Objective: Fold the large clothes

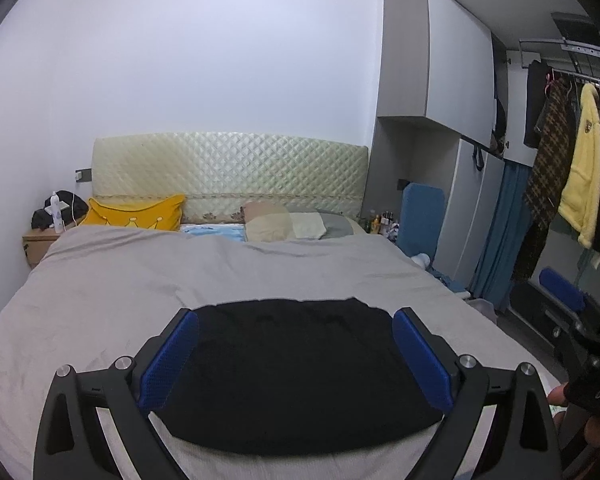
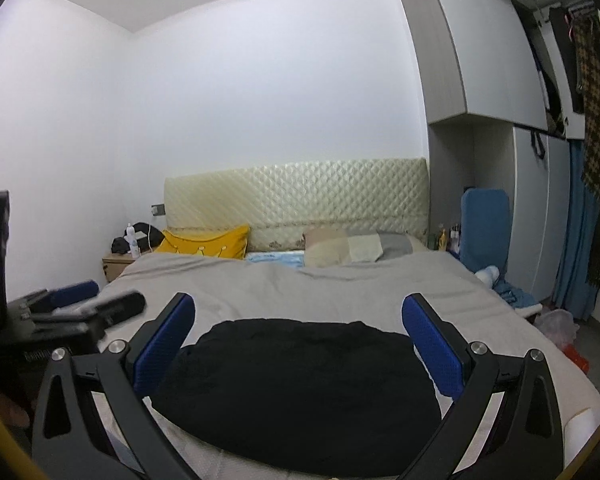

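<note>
Black garment (image 1: 296, 376) — one item, dark and matte, no visible print or markings. State: folded into a compact, roughly rectangular bundle with rounded corners; surface mostly smooth, with faint wrinkles near the far edge. Pose: lying flat, not bunched or hanging. Location: on the grey bed cover (image 1: 140, 280), at the near end of the bed, well apart from the pillows at the headboard end. In the left wrist view its far edge runs nearly straight across, slightly uneven; the near edge curves with the lens. In the right wrist view the same garment (image 2: 296, 396) shows a more rounded outline — left side slightly lumpy, right side thinner.
</note>
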